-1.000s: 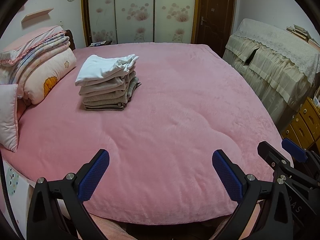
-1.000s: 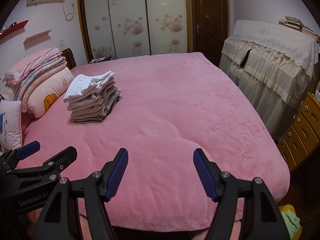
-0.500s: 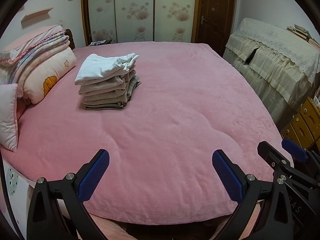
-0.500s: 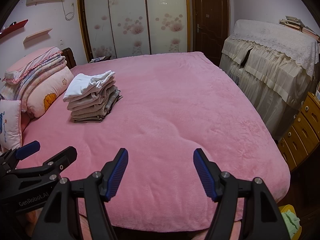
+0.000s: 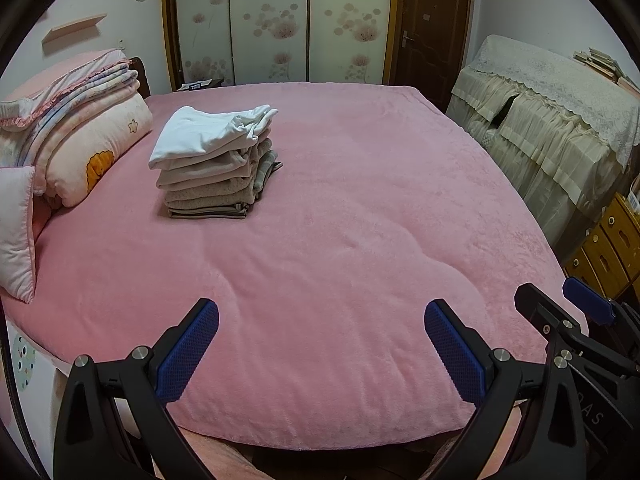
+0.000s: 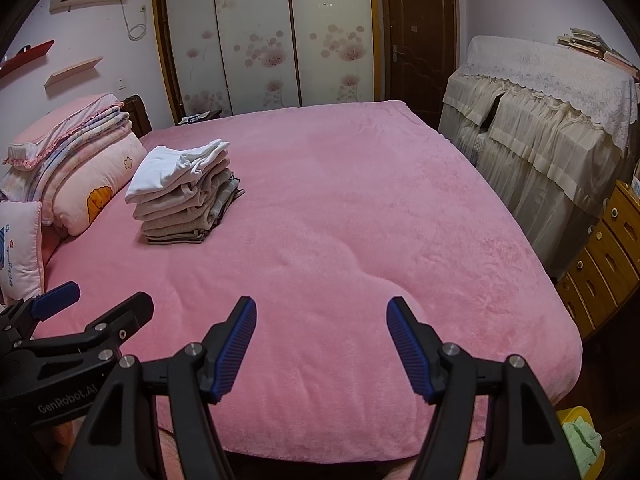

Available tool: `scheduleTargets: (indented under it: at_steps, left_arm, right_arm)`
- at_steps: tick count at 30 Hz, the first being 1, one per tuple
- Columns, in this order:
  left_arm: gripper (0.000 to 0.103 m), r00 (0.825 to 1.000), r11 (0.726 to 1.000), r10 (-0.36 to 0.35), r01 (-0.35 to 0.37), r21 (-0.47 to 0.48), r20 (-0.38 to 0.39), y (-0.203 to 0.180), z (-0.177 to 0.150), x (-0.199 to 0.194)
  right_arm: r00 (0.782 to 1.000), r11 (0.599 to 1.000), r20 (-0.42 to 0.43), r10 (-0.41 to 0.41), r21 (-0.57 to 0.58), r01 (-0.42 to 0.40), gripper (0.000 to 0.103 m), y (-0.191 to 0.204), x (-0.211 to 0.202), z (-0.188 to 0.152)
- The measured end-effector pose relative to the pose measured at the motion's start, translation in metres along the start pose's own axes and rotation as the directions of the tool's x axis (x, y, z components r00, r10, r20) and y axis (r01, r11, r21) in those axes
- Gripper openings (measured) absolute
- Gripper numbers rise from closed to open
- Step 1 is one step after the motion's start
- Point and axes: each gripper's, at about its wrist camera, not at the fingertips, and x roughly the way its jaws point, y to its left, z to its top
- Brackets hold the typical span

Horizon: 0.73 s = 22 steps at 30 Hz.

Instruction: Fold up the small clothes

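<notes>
On the far left of the pink plush bed cover (image 5: 340,240), beside the rolled pink quilts (image 5: 80,140), sat a neat stack of folded white and beige small clothes (image 5: 212,164). Left tongs (image 5: 320,344) and right tongs (image 6: 322,344) hovered at the near edge, both wide and empty.

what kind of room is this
Most likely a home bedroom. A large bed with a pink blanket fills the view, pillows and folded quilts sit at its head, and a sliding-door wardrobe with flower prints lines the far wall. A stack of folded clothes rests on the bed.
</notes>
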Motion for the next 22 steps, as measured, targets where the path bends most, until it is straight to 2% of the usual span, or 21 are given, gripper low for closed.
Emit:
scheduleTargets:
  at_steps: [22]
  left_arm:
    - [0.102,1.0,1.0,-0.003,0.003,0.0,-0.027,0.0002,0.0007,0.0052]
  right_arm:
    - [1.0,1.0,-0.011,0.002,0.004,-0.002,0.068,-0.0056,0.0035,-0.0067]
